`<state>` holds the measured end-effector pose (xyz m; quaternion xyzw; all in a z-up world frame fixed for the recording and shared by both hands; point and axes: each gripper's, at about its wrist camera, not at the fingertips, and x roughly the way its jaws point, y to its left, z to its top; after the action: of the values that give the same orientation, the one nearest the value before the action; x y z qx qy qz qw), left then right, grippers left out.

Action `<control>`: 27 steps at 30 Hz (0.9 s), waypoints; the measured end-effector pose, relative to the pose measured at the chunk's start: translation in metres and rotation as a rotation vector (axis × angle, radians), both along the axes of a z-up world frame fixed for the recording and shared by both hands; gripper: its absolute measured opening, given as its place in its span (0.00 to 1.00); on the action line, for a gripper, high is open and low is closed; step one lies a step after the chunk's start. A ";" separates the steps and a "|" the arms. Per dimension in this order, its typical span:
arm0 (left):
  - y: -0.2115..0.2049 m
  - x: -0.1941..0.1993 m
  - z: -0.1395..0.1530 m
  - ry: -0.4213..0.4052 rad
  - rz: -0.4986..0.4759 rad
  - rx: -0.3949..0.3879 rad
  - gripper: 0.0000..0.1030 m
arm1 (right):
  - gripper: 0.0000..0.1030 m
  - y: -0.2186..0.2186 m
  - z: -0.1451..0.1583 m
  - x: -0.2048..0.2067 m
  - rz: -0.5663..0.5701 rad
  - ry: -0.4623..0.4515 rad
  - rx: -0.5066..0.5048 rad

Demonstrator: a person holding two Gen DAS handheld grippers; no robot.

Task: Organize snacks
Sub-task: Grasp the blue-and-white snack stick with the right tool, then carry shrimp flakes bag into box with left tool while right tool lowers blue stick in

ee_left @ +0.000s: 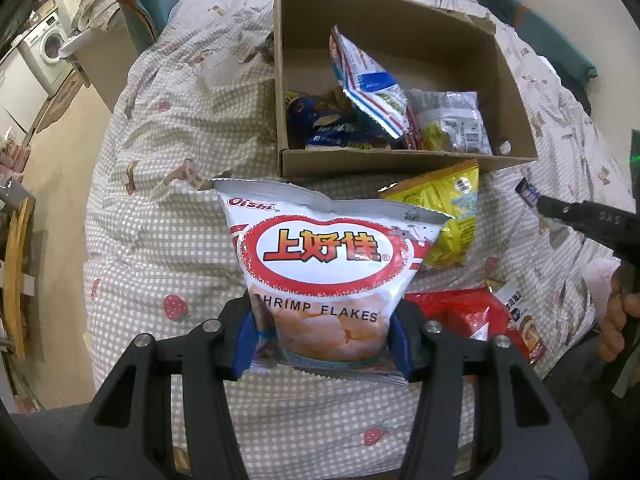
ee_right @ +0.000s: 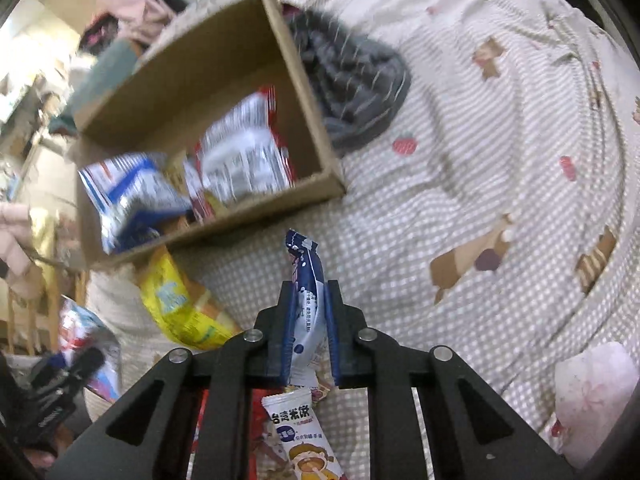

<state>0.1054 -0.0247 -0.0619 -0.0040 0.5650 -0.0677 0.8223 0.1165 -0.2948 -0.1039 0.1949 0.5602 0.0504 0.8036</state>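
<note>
My left gripper [ee_left: 322, 340] is shut on the lower part of a white and red shrimp flakes bag [ee_left: 320, 264], held up over the checked bedspread. Beyond it stands an open cardboard box [ee_left: 400, 162] with several snack packs inside. My right gripper [ee_right: 310, 320] is shut on a slim blue and white snack stick [ee_right: 306, 280] that pokes up between its blue pads [ee_right: 289, 332]. In the left wrist view the right gripper [ee_left: 536, 200] shows at the right edge with that blue pack at its tip. The box [ee_right: 256, 216] lies up and left in the right wrist view, blurred.
A yellow snack bag [ee_left: 448, 216] lies just in front of the box, a red bag [ee_left: 460, 316] nearer me. A white rice-cracker stick [ee_right: 296, 428] lies under the right gripper. A grey knitted cloth [ee_right: 352, 80] sits beside the box. A pink pouch [ee_right: 592, 392] lies at right.
</note>
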 end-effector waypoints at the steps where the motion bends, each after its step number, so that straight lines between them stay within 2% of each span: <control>1: -0.001 -0.002 0.001 -0.008 -0.002 0.005 0.48 | 0.14 -0.006 0.005 -0.003 -0.006 -0.018 0.011; 8: -0.013 -0.006 0.033 -0.132 -0.033 0.039 0.48 | 0.14 -0.034 0.049 -0.018 -0.076 -0.202 0.105; 14: -0.012 0.009 0.081 -0.241 -0.007 -0.001 0.48 | 0.14 -0.033 0.077 -0.010 -0.082 -0.338 0.203; 18: -0.008 0.023 0.100 -0.296 0.020 -0.004 0.48 | 0.14 -0.034 0.083 -0.001 -0.094 -0.382 0.274; 20: -0.005 0.028 0.107 -0.324 0.038 -0.015 0.49 | 0.14 -0.038 0.092 0.001 -0.115 -0.440 0.325; 24: -0.001 0.049 0.112 -0.339 0.070 -0.005 0.49 | 0.14 -0.036 0.112 0.015 -0.082 -0.523 0.304; 27: -0.001 0.067 0.113 -0.328 0.090 -0.004 0.49 | 0.14 -0.036 0.109 0.029 -0.075 -0.511 0.313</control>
<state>0.1728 -0.0257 0.0511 -0.0198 0.4223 -0.0315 0.9057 0.1458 -0.3312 0.0053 0.3180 0.3178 0.1540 0.8799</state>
